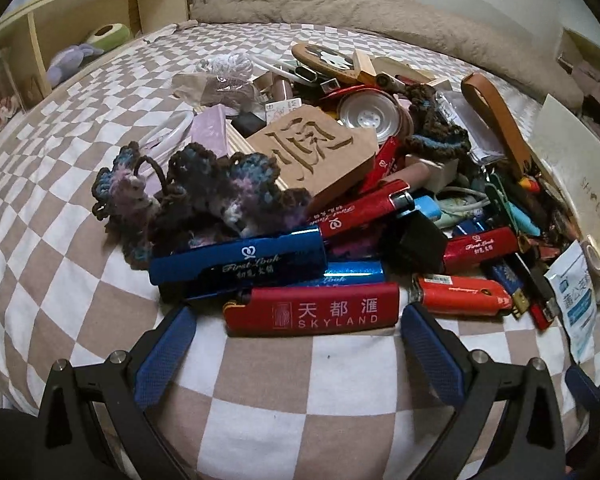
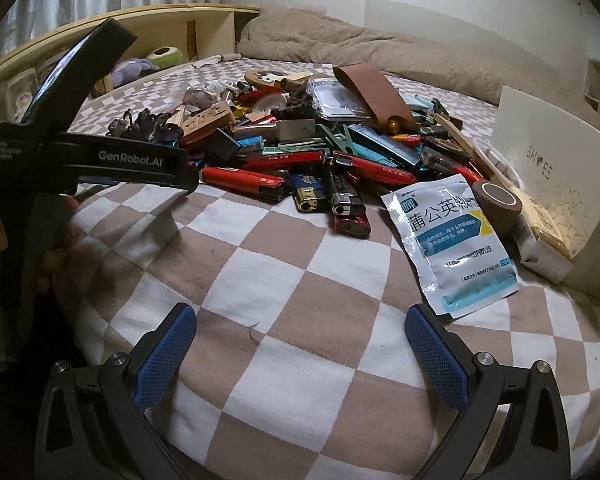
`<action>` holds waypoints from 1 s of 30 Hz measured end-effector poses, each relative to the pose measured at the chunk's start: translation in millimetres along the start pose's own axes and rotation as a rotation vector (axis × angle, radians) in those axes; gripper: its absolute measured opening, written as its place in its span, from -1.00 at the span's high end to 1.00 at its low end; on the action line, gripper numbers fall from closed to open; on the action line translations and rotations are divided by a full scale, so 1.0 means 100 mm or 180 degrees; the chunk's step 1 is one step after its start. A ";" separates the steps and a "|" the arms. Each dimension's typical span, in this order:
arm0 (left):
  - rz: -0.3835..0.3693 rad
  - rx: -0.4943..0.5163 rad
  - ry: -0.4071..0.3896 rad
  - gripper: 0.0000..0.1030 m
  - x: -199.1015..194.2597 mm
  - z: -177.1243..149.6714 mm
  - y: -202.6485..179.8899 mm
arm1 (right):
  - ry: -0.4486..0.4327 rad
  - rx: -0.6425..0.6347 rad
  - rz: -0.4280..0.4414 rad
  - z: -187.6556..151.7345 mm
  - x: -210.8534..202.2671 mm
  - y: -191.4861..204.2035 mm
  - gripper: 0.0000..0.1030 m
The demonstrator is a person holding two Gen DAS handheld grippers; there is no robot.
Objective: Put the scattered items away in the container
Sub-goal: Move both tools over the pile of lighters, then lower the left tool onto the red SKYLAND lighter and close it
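On a checked bed, the left gripper (image 1: pixel 298 346) hangs with jaws apart before a red lighter (image 1: pixel 312 314) at lower centre; hard, light and slick, it likely wants pinching across its flat sides. The right gripper (image 2: pixel 300 346) is also spread, empty; the white box (image 2: pixel 556 184) waits far right.

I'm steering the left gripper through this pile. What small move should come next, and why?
Probably ease the left gripper forward around the red Skyland lighter: it lies nearest, crosswise just ahead of the open fingers, with nothing lying on it.
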State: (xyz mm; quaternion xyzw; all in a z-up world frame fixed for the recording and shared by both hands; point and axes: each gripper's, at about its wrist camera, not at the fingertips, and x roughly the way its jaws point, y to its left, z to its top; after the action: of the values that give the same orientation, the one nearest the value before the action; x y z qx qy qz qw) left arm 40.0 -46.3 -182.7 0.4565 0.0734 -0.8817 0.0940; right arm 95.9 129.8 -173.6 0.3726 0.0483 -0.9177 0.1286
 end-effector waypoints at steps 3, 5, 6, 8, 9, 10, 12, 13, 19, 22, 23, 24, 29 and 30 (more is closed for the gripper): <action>-0.0063 0.0004 -0.0009 -0.89 -0.03 -0.01 0.01 | -0.0025 -0.0011 -0.0008 -0.01 0.00 0.00 -1.00; -0.0151 0.0019 -0.0040 -0.65 -0.08 -0.03 0.00 | -0.0030 -0.0011 -0.0019 0.00 0.01 0.01 -1.00; -0.0211 0.0033 -0.0037 -0.57 -0.10 -0.04 -0.01 | -0.0029 -0.0001 -0.0029 0.00 0.01 0.01 -1.00; -0.0255 0.0057 -0.0027 -0.52 -0.12 -0.05 -0.01 | -0.0027 0.0030 -0.0066 0.01 0.02 0.03 -1.00; -0.0251 0.0072 -0.0028 -0.50 -0.12 -0.06 -0.02 | -0.0027 0.0039 -0.0086 0.01 0.02 0.03 -1.00; -0.0246 0.0081 -0.0031 -0.50 -0.12 -0.06 -0.02 | -0.0028 0.0045 -0.0102 0.01 0.02 0.04 -1.00; -0.0240 0.0075 -0.0038 -0.50 -0.12 -0.07 -0.03 | -0.0040 0.0064 -0.0141 0.01 0.02 0.05 -1.00; -0.0232 0.0066 -0.0043 -0.52 -0.11 -0.07 -0.03 | -0.0047 0.0072 -0.0152 0.01 0.01 0.05 -1.00; -0.0168 0.0134 -0.0025 -0.87 0.00 -0.01 -0.10 | -0.0079 0.0127 -0.0212 0.00 0.01 0.06 -1.00; -0.0097 0.0085 -0.0006 -0.87 0.02 0.01 -0.12 | -0.0088 0.0128 -0.0212 -0.01 0.01 0.06 -1.00; -0.0072 0.0090 0.0003 -0.87 0.03 0.01 -0.13 | -0.0093 0.0126 -0.0212 -0.01 0.01 0.06 -1.00; -0.0049 0.0099 0.0005 -0.83 0.03 0.02 -0.14 | -0.0099 0.0123 -0.0213 -0.02 0.01 0.06 -1.00; -0.0081 0.0052 -0.0039 -0.61 0.00 0.02 -0.06 | -0.0111 0.0129 -0.0218 -0.03 0.01 0.07 -1.00; -0.0106 0.0051 -0.0042 -0.60 -0.01 0.02 -0.04 | -0.0110 0.0133 -0.0225 -0.03 0.01 0.08 -1.00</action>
State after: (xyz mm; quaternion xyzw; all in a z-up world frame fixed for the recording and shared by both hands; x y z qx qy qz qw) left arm 37.7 -42.3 -180.8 0.4501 0.0732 -0.8867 0.0762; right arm 99.5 123.0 -176.5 0.3574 0.0400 -0.9288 0.0891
